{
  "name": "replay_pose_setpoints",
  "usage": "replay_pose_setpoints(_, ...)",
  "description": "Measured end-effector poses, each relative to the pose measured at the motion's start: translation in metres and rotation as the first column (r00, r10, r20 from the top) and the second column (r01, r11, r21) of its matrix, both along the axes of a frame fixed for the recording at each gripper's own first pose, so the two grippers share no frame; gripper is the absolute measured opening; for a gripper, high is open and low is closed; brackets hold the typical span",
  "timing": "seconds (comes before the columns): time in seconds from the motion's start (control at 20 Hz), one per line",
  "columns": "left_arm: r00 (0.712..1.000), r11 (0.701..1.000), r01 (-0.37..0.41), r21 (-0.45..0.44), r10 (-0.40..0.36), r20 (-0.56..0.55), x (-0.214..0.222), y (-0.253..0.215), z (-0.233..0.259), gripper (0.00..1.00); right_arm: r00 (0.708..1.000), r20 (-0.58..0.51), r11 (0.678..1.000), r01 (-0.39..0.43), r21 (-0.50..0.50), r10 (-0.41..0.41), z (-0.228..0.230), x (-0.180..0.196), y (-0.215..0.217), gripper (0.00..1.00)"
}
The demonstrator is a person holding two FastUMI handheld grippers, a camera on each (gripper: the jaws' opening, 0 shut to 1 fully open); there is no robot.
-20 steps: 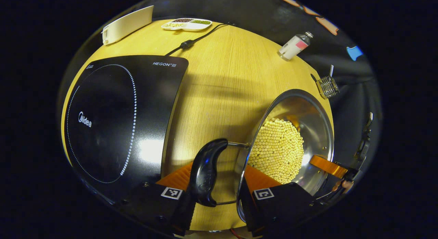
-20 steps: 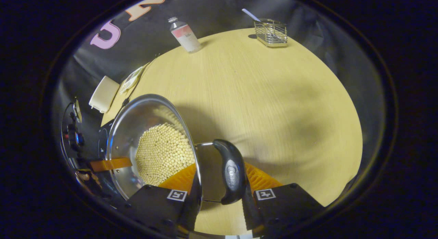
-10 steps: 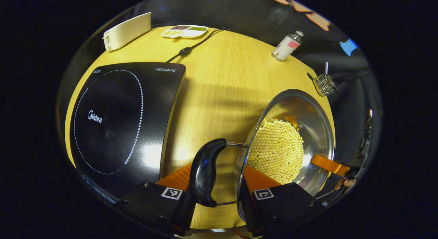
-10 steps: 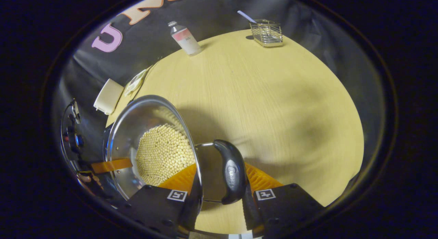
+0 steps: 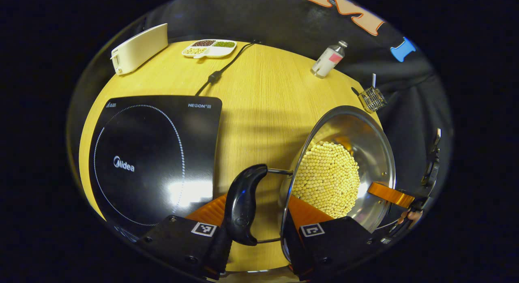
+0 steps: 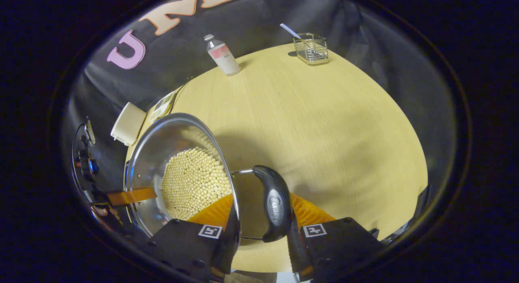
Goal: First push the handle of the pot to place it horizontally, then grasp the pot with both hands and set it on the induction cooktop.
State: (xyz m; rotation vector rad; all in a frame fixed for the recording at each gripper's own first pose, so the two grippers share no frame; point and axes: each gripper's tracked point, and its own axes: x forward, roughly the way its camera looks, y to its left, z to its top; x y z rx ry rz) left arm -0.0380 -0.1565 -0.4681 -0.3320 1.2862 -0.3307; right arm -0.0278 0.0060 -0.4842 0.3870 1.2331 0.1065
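Left gripper point(image 5: 255, 234), right gripper point(image 6: 259, 234), gripping pot point(image 5: 365, 137) handles

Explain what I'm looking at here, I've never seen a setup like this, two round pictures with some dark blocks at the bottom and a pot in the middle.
Each round picture comes from a fisheye camera riding on a handheld two-finger gripper; a person carries one in each hand. The blocks at the bottom are that gripper's own fingers.

In the left gripper view, the left gripper is closed on one black curved side handle of a shiny steel pot full of small pale yellow beads. In the right gripper view, the right gripper grips the opposite black handle.

On the round wooden table lie a flat black induction cooktop where the pot should go, a cream plastic box, a white divided dish, a small bottle and a wire basket.
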Motion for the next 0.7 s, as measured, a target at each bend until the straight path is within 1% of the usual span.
replay_pose_setpoints(0.3, 0.994, 0.995, 0.103, -0.016, -0.103, 0.043, 0.021, 0.047, 0.013, 0.6, 0.993, 0.006, 0.992, 0.121, -0.016, -0.121, 0.029, -0.021, 0.043, 0.53)
replay_pose_setpoints(0.35, 0.992, 0.993, 0.117, -0.018, -0.116, 0.05, 0.024, 0.055, 0.015, 0.63, 0.991, 0.01, 0.99, 0.137, -0.018, -0.137, 0.034, -0.024, 0.052, 0.53)
replay_pose_setpoints(0.4, 0.99, 0.991, 0.13, -0.021, -0.128, 0.055, 0.026, 0.065, 0.015, 0.61, 0.989, 0.015, 0.989, 0.149, -0.019, -0.149, 0.038, -0.027, 0.061, 0.52)
replay_pose_setpoints(0.45, 0.989, 0.99, 0.138, -0.022, -0.137, 0.062, 0.029, 0.073, 0.016, 0.6, 0.987, 0.018, 0.987, 0.16, -0.019, -0.16, 0.042, -0.03, 0.069, 0.52)
replay_pose_setpoints(0.5, 0.988, 0.989, 0.144, -0.024, -0.142, 0.065, 0.03, 0.082, 0.017, 0.63, 0.986, 0.021, 0.986, 0.168, -0.018, -0.168, 0.044, -0.033, 0.078, 0.52)
replay_pose_setpoints(0.55, 0.987, 0.989, 0.148, -0.024, -0.146, 0.067, 0.031, 0.09, 0.017, 0.63, 0.985, 0.022, 0.985, 0.173, -0.017, -0.173, 0.045, -0.034, 0.088, 0.52)
replay_pose_setpoints(0.7, 0.988, 0.989, 0.144, -0.027, -0.142, 0.064, 0.034, 0.117, 0.012, 0.6, 0.985, 0.021, 0.985, 0.17, -0.014, -0.169, 0.046, -0.038, 0.115, 0.53)
